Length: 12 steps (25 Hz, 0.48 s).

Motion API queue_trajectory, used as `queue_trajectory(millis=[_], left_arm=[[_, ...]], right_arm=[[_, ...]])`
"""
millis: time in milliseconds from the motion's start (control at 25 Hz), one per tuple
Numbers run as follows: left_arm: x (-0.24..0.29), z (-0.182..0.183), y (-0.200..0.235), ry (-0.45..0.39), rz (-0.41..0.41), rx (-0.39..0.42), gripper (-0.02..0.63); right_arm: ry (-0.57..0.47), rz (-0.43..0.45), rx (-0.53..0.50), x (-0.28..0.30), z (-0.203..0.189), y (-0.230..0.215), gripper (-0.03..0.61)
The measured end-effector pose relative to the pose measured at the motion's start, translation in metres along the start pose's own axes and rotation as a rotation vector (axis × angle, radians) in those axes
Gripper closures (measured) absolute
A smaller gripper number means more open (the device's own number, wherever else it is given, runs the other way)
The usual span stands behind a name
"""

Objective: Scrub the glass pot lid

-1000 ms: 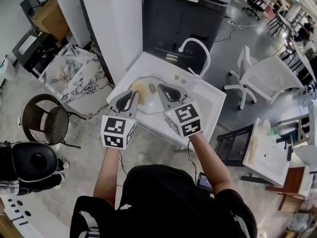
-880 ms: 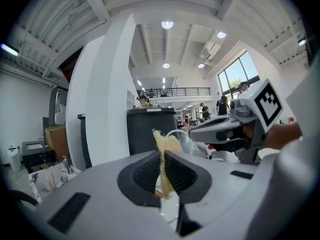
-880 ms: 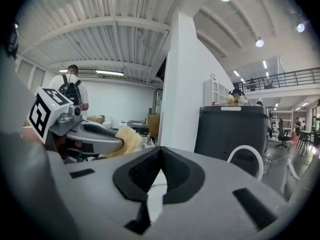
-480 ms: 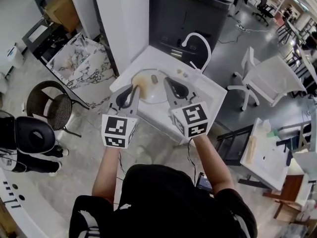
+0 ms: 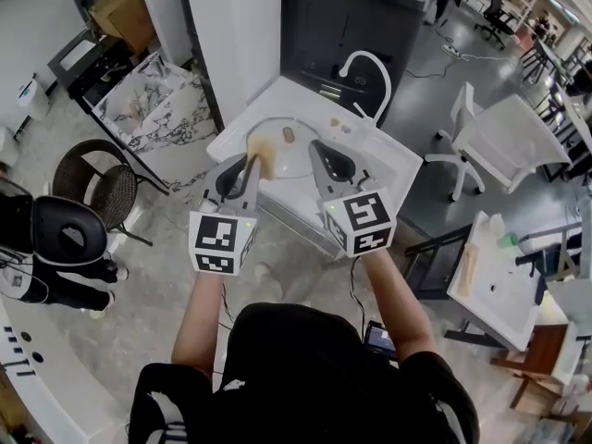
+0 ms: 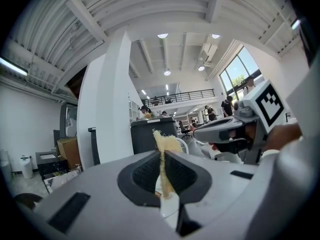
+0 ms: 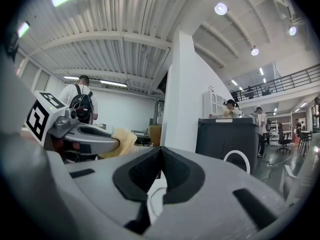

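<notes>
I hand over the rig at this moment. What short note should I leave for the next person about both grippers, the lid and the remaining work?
Left gripper: shut on the yellow scrub pad.
Right gripper: shut, nothing between its jaws.
Glass pot lid: lies knob-up in the sink, near the faucet; neither gripper holds it.
Done: the pad is in hand. Whether any scrubbing has happened, I cannot tell.
Left: bring the pad onto the lid, perhaps steady the lid with the right gripper, and scrub.
</notes>
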<state>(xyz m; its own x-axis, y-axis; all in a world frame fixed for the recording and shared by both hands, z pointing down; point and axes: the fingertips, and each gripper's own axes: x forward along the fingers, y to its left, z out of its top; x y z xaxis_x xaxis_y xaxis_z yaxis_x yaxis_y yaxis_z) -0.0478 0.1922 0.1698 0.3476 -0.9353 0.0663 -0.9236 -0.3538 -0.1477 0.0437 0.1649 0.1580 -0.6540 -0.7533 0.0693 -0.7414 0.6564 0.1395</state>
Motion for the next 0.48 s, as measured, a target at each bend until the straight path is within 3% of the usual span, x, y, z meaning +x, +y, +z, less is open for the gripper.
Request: queue_trajectory(millis=[480], left_arm=[[-0.021, 0.0, -0.007, -0.008, 0.02, 0.005, 0.597]], right_arm=[[-0.007, -0.002, 0.009, -0.016, -0.002, 0.014, 0.581]])
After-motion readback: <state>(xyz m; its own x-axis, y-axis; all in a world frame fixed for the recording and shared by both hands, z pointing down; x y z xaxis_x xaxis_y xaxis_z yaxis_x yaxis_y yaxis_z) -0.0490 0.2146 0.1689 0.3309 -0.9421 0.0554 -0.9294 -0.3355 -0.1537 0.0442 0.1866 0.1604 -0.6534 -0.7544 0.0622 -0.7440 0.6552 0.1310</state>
